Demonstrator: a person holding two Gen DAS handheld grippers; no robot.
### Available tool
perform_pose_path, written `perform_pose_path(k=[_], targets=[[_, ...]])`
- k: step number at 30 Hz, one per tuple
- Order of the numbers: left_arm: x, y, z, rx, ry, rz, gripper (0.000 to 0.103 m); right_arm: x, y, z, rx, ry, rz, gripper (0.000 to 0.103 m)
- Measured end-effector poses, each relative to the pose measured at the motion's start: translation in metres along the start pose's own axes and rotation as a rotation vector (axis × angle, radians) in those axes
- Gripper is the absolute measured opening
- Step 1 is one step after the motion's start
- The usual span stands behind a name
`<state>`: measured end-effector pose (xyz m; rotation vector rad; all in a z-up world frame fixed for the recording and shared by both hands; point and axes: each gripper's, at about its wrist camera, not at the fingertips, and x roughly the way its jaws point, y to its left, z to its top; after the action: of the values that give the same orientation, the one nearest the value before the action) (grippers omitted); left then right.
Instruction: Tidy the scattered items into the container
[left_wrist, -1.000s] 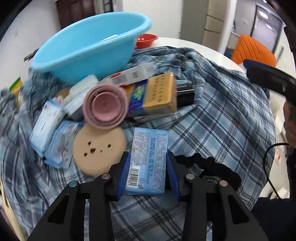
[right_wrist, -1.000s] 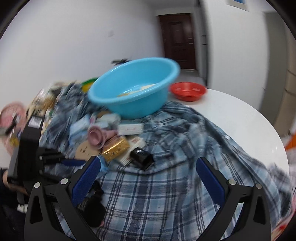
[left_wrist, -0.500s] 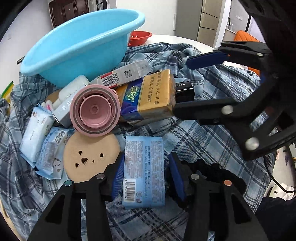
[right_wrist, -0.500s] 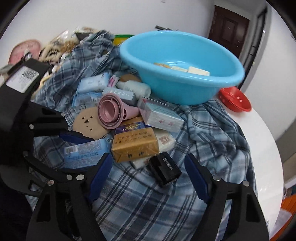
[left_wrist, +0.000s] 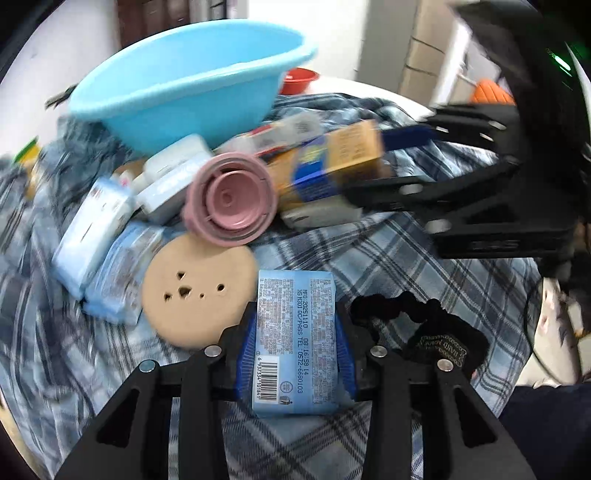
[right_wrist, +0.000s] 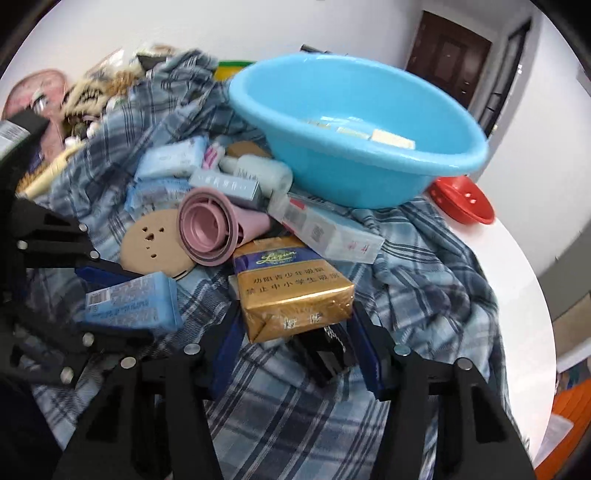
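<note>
While the left hand-held gripper clenched a blue packet, the right hand-held gripper, jaws just closing, grasped a gold pack beside the basin.

left gripper jaws clamped; right gripper jaws just closing.

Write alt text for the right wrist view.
The right claw has just been closing around a gold and blue pack lying on a plaid cloth. Behind it a light blue basin holds a few small items, with a pink funnel and boxes heaped before it.
</note>
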<state>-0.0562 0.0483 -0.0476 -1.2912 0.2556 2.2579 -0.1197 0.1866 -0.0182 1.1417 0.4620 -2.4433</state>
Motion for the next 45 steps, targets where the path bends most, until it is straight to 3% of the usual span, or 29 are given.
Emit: perform_pose_path(k=[7,16,20,25,30,37,45], targets=[[-0.013,0.004,-0.018,-0.082,-0.038,0.040,0.041,-0.036,-0.020,-0.028,0.247,-0.070,0.031,0.054],[-0.032,0.021,-0.016,-0.159,-0.117,0.105,0.041,-0.054,-0.035,-0.058,0.494,-0.135,0.032,0.054],[-0.034,0.028,-0.019,-0.178,-0.119,0.106,0.041,-0.056,-0.024,-0.062,0.459,-0.115,-0.069,0.054],[-0.036,0.036,-0.018,-0.209,-0.126,0.135,0.041,-0.053,-0.019,-0.062,0.442,-0.101,-0.066,0.054],[-0.049,0.033,-0.009,-0.190,-0.158,0.172,0.041,-0.064,-0.022,-0.052,0.445,-0.143,-0.070,0.054],[-0.090,0.035,0.016,-0.177,-0.285,0.239,0.041,-0.103,-0.024,-0.018,0.402,-0.285,-0.091,0.055],[-0.169,0.014,0.052,-0.100,-0.524,0.287,0.041,-0.177,-0.018,0.007,0.340,-0.500,-0.174,0.055]])
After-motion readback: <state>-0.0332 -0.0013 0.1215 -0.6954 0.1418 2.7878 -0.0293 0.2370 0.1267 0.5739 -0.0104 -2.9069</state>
